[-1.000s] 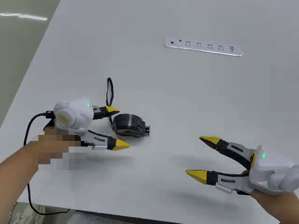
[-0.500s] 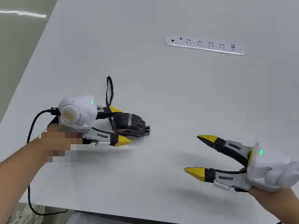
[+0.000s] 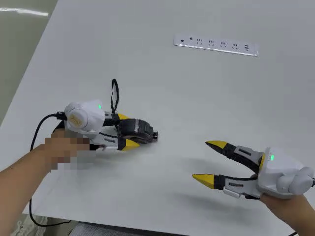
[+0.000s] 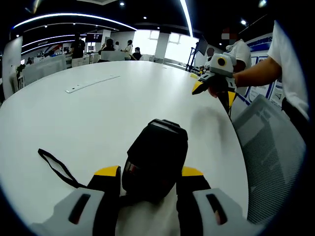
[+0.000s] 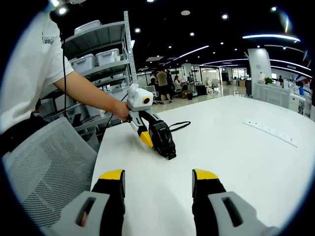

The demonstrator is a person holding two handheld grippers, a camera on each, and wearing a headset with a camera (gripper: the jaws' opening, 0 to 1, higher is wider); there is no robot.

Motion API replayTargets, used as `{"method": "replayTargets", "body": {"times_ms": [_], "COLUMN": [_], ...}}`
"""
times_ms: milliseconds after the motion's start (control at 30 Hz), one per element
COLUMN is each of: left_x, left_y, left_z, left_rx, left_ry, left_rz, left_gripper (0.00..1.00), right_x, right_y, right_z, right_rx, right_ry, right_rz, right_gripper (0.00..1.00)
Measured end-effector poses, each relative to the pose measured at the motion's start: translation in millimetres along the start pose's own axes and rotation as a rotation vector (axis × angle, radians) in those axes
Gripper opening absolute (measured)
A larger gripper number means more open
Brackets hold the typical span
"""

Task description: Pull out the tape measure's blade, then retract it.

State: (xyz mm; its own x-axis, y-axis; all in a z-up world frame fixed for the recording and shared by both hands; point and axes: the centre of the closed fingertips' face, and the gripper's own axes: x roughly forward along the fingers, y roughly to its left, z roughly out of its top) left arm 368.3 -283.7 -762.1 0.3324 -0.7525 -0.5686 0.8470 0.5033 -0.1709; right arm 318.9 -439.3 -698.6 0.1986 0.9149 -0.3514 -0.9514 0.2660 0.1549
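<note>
Task status: early stage; case secured, blade not yet drawn.

1. The tape measure lies on the white desk, near the person's left side; its black wrist strap trails away across the desk surface.
2. The left gripper holds the tape measure; in the left gripper view its yellow-tipped fingers stand against both sides of the black case, closed on it with no gap visible; the case rests on the desk.
3. The right gripper hovers above the desk, well apart from the tape measure; its fingers are spread wide and grip nothing; they point toward the case, which sits ahead of them in the right gripper view.
4. No blade extends from the case; the small end hook appears to sit at the mouth, on the side facing the right gripper.
5. A power strip lies at the far side of the desk, clear of the work.

Judged remaining: bring the right gripper to the end hook; close on it; draw the blade out while the left gripper steadies the case; then let the blade return into the case. Neither the pull nor the retraction is done.
</note>
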Motion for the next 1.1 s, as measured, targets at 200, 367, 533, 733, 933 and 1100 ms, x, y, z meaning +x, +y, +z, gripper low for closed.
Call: {"method": "replayTargets", "body": {"times_ms": [200,367,533,733,933,1100], "left_x": [2.1,2.5,2.3,2.3,2.4,2.7], "left_y": [0.4,-0.9,-0.7,-0.3,-0.4,-0.4], "left_z": [-0.4,0.0,-0.6,-1.2,-1.5,-2.2], "left_rx": [-0.003,-0.001,0.008,0.015,0.028,0.043], "left_ry": [0.000,-0.004,-0.002,0.000,0.001,0.011], "left_rz": [-0.002,-0.010,-0.012,-0.016,-0.020,-0.035], "left_gripper": [0.39,0.37,0.37,0.36,0.36,0.35], "right_x": [0.0,0.1,1.3,2.9,6.9,14.6], "right_y": [-0.1,0.0,0.8,0.5,-0.3,-3.8], "right_z": [-1.0,-1.6,-1.8,-1.4,-3.3,-4.8], "right_rx": [0.002,0.003,0.003,0.001,0.000,-0.007], "right_ry": [0.002,0.005,0.005,0.003,0.007,0.009], "right_rz": [0.003,0.003,0.006,0.008,0.017,0.024], "right_gripper": [0.55,0.54,0.54,0.54,0.53,0.53]}}
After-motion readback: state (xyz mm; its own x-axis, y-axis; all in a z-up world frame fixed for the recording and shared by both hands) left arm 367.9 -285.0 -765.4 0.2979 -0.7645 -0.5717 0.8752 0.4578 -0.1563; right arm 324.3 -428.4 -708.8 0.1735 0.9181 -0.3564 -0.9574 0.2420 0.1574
